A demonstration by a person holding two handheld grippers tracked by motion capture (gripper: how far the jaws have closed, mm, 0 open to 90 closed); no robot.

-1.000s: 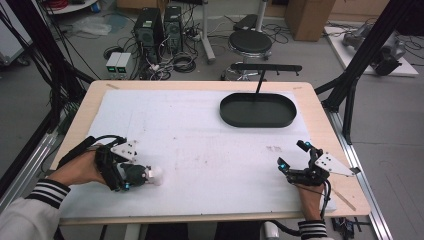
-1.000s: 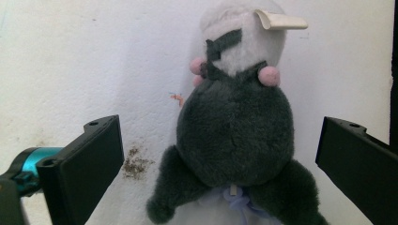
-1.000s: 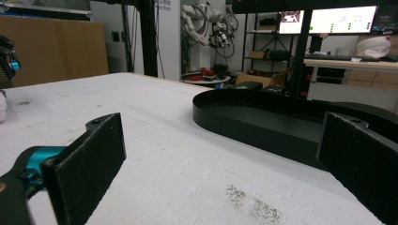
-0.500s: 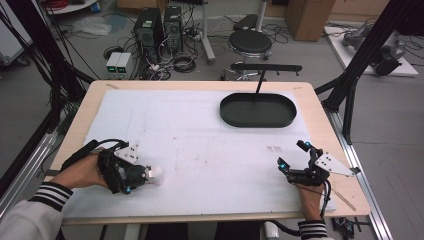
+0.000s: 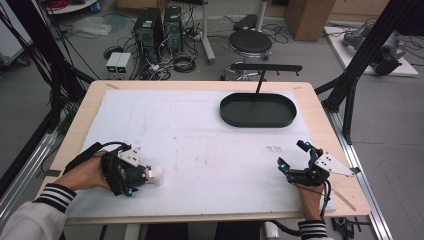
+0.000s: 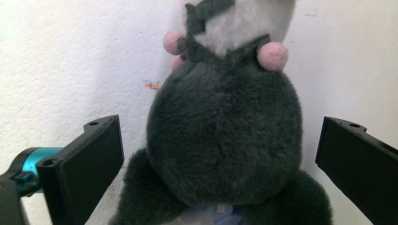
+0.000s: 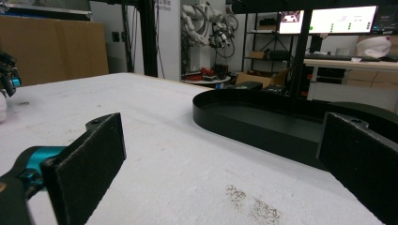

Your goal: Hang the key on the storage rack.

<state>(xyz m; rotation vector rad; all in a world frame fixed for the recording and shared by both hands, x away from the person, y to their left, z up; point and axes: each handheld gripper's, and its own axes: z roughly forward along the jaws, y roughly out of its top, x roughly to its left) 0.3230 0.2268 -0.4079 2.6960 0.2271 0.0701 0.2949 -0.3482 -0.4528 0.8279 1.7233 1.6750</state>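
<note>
Resting on the near left part of the table (image 5: 320,105), the left gripper (image 5: 142,176) points right, held by the person's left hand (image 5: 87,173), whose striped cuff shows at the near left corner. Its jaws stand wide apart with a plush toy (image 6: 225,140) between them. In the left gripper view the toy's dark grey body fills the gap, yet a strip of white mat shows between the fur and each jaw pad, so neither pad presses on it. The toy lies on the mat (image 5: 190,130), its white head with dark bands and pink pompoms pointing away from the gripper. In the high view that pale head pokes out just right of the jaws.

At the near right the right gripper (image 5: 293,160) sits on the mat in the right hand (image 5: 311,196), pointing toward the far side. Its jaws are spread wide with nothing between them; the right gripper view shows bare mat, and a patch of brownish specks, in the gap.

Farther off, on the far right of the table, lies an oval black tray (image 5: 258,110), well apart from both grippers. Beyond the table stand a black stool (image 5: 250,42) and two computer towers (image 5: 159,25) amid cables on the floor.
</note>
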